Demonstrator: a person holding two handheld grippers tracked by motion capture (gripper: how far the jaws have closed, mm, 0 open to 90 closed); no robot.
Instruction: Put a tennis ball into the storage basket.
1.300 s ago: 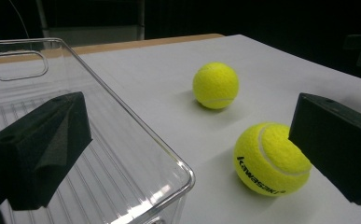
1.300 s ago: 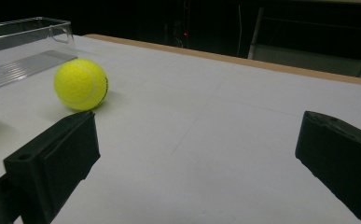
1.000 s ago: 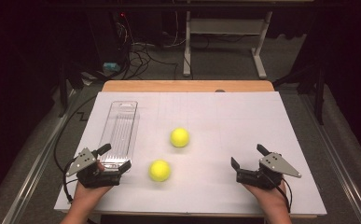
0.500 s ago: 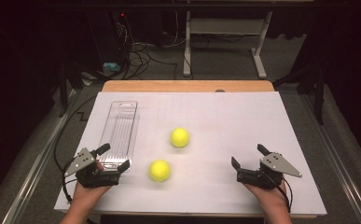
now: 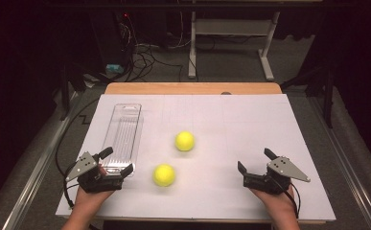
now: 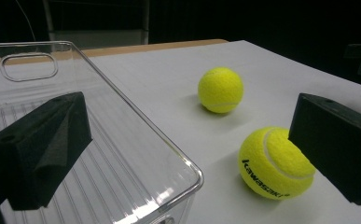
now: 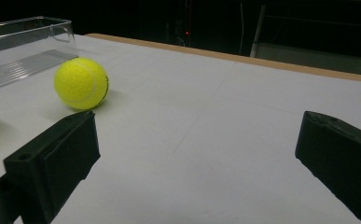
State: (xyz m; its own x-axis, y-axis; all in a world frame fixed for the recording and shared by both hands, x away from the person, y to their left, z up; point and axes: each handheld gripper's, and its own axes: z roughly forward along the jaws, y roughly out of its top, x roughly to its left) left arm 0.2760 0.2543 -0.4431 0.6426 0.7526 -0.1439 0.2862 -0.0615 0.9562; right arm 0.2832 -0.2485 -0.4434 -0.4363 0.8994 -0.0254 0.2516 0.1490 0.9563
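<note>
Two yellow tennis balls lie on the white table cover. The far ball (image 5: pixel 185 141) sits mid-table and the near ball (image 5: pixel 164 175) lies closer to the front. A clear plastic tray (image 5: pixel 124 136) with nothing in it lies lengthwise at the left. My left gripper (image 5: pixel 116 161) is open at the tray's near end, left of the near ball. In the left gripper view its jaws (image 6: pixel 190 154) span the tray corner (image 6: pixel 169 154) and the near ball (image 6: pixel 274 163), with the far ball (image 6: pixel 220 89) beyond. My right gripper (image 5: pixel 255 160) is open at the front right, holding nothing. The right gripper view (image 7: pixel 197 163) shows the far ball (image 7: pixel 81 83) and the tray (image 7: pixel 24 42).
The white cover (image 5: pixel 250 120) overlies a wooden table whose far edge (image 5: pixel 192 88) shows behind it. Cables and a desk frame (image 5: pixel 231 52) stand on the dark floor beyond. A rail (image 5: pixel 34 163) runs along the table's left side.
</note>
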